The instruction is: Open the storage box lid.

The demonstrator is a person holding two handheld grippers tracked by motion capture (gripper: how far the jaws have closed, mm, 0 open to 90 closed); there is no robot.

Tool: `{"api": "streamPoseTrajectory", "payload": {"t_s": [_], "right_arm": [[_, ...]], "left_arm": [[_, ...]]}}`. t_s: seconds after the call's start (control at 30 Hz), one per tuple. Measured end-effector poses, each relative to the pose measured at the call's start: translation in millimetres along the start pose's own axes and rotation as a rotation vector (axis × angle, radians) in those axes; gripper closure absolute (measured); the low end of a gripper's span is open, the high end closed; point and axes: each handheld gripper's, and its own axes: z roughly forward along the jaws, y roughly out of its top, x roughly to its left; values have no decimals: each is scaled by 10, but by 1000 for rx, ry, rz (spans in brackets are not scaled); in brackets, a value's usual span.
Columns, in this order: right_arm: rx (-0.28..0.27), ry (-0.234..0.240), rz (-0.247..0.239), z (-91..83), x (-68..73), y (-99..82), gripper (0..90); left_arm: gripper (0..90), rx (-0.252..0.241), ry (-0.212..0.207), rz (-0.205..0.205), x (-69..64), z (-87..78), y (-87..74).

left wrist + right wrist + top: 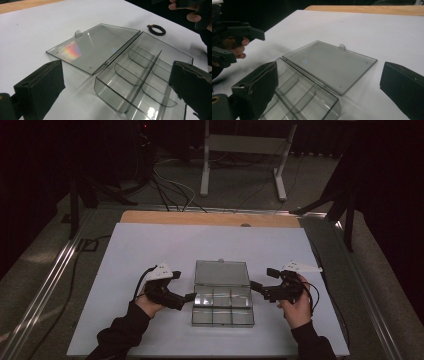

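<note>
a dim room with dark curtains surrounds a desk (150,245) topped by a white sheet, with a strip of bare wood along its far edge. grey floor runs on both sides, crossed by metal rails and loose cables, and a pale metal frame (245,150) stands beyond the desk.

nearest the person, two sleeved forearms come in from below. the left tongs (189,297) sit just beside the left edge of the box (222,310), jaws spread apart and holding nothing. the right tongs (260,281) hover just off the right edge of the box, jaws likewise wide apart and empty.

the box is clear, smoky plastic and lies near the middle of the desk, a little toward the person. its tray is split by one long divider and curved cross walls into six compartments, two rows of three, and all look bare. the lid (222,272) is swung fully open and lies flat on the sheet on the far side, joined to the tray by the hinge, with a small tab at its far edge.

in the left gripper view a dark ring (156,29) lies on the sheet beyond the box, apart from it.
</note>
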Motion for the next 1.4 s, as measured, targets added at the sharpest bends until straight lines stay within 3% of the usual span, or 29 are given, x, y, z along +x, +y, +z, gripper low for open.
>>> {"api": "streamPoseTrajectory", "payload": {"t_s": [0.23, 0.6, 0.77, 0.9, 1.13, 1.4], "right_arm": [[0, -24, 18, -102, -68, -51, 16], [12, -82, 24, -289, -197, -181, 16], [3, -94, 39, -380, -241, -234, 16], [0, -106, 44, -439, -265, -277, 16], [13, -138, 45, -511, -312, -359, 16], [24, -165, 79, -613, -395, -462, 17]], "left_arm": [[7, -5, -26, -37, 19, -77, -90], [8, -14, 4, -40, 51, -193, -274], [8, 13, 18, -33, 60, -200, -348], [8, 26, 21, -14, 45, -204, -392], [12, 8, 10, -23, 52, -252, -441], [12, 4, 14, -26, 52, -305, -494]]}}
